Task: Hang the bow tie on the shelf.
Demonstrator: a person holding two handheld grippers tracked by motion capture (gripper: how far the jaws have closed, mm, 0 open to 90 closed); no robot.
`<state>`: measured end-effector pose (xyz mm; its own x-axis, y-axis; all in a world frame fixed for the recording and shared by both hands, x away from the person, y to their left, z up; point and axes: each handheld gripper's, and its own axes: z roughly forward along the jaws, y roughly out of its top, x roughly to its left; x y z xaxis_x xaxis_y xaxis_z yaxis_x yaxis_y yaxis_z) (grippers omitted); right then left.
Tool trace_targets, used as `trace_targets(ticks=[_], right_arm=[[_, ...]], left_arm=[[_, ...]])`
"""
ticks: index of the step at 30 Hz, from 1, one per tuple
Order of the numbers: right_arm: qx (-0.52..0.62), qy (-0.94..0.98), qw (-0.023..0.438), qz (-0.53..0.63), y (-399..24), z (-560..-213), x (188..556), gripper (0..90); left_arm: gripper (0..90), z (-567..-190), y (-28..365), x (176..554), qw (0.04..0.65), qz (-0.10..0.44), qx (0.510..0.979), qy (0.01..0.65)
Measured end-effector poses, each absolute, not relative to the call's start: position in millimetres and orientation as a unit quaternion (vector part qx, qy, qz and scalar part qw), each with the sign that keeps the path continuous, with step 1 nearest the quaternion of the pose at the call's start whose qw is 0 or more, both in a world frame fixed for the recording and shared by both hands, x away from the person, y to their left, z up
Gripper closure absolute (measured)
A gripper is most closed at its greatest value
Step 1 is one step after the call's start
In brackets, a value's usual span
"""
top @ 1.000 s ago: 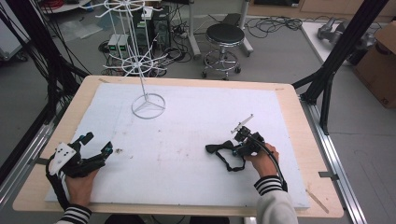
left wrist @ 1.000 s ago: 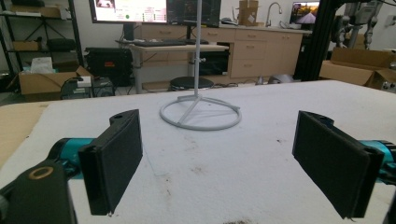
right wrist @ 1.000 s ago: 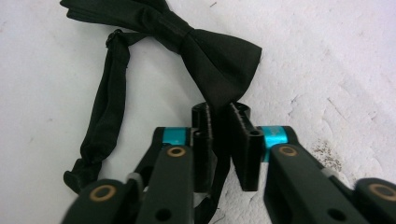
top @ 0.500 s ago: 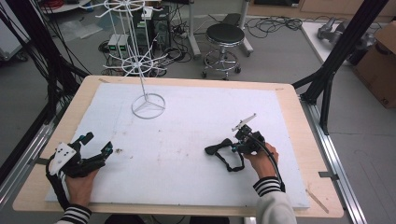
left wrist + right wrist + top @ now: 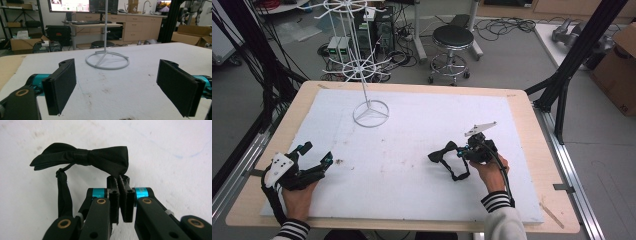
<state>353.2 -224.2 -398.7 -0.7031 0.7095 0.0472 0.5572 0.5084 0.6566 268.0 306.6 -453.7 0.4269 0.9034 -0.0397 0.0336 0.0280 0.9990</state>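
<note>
**Counted items on and around the table**

One black bow tie (image 5: 443, 152) is counted, with one strap (image 5: 457, 170) trailing from it, just ahead of the right gripper (image 5: 462, 152). Two hand-held grippers are counted, the left gripper (image 5: 319, 162) being the second; two black jaws are counted on each. One white wire stand (image 5: 371, 114) is seen well ahead of the left gripper. One round stool (image 5: 453, 37) is counted beyond the table (image 5: 522, 100).
</note>
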Motion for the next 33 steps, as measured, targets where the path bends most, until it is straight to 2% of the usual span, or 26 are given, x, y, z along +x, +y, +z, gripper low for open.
trace_targets(ticks=[14, 33], right_arm=[[0.371, 0.812, 0.143, 0.427, -214.2, -382.9, 351.0, 87.4], [0.359, 0.758, 0.161, 0.521, -171.4, -348.3, 364.7, 87.4]], left_arm=[[16.5, -453.7, 306.2, 268.2, 0.598, 0.363, 0.596, 0.394], [16.4, -453.6, 306.9, 268.1, 0.599, 0.362, 0.596, 0.394]])
